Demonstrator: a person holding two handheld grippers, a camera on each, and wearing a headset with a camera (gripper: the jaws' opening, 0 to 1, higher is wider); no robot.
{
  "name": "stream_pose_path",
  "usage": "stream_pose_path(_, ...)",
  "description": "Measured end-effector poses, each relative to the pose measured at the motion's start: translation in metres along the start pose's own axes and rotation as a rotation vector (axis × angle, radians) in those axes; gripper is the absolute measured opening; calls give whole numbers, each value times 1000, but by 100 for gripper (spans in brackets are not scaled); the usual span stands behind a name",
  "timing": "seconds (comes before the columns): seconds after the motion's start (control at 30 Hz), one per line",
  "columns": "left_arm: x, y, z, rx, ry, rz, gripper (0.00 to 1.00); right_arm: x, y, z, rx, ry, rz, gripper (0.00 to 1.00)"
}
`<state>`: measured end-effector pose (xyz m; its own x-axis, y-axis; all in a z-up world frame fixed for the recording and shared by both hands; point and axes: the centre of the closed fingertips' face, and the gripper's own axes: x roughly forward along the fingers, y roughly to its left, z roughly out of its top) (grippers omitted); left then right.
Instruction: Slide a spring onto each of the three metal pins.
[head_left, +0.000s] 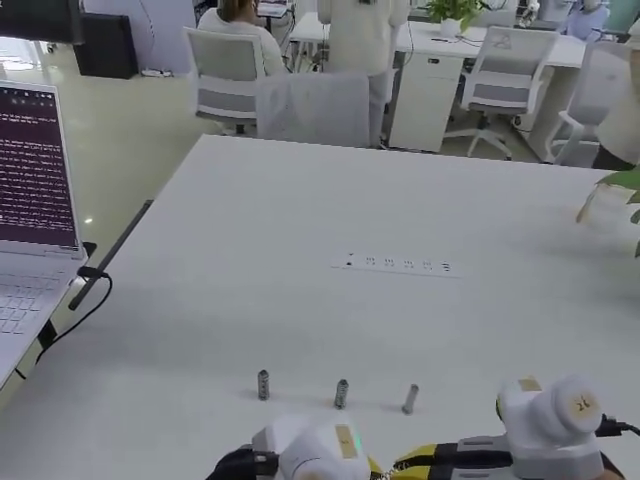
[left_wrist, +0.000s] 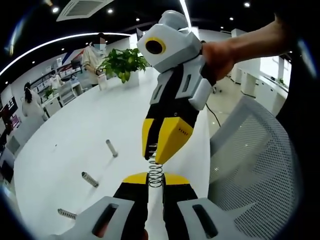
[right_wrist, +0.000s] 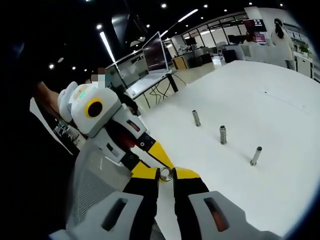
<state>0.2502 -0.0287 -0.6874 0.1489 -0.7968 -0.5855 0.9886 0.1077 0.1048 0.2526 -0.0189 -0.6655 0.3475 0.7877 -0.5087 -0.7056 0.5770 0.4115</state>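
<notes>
— Nearest?
— Tip to tip: left gripper (left_wrist: 156, 186) and right gripper (left_wrist: 158, 150), each clamping one shared spring (left_wrist: 156, 172).
— Pins?
— Farther out on table (head_left: 400, 200): left pin (head_left: 263, 384) and middle pin (head_left: 341, 393) sprung, right pin (head_left: 410, 398) bare. Jaw lettering unreadable.

The white tabletop (head_left: 400, 200) lies open across its middle and far side, with a flush row of small sockets (head_left: 395, 264) set level in it. Near the front edge three short upright metal pins (head_left: 341, 393) stand in a line, with gaps between them and open room above and behind. The left gripper (left_wrist: 156, 179) and right gripper (right_wrist: 166, 174) meet tip to tip on a coiled steel spring (left_wrist: 155, 167), crowding the near side of that row. An open white laptop (head_left: 35, 200) and its black cable (head_left: 70, 320) take the left edge.
</notes>
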Motion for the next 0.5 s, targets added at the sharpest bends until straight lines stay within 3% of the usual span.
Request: stream_pose_path(0.5,10,1,16,-10,-41,15,3,-15,-6,6,-100,65,-49,8)
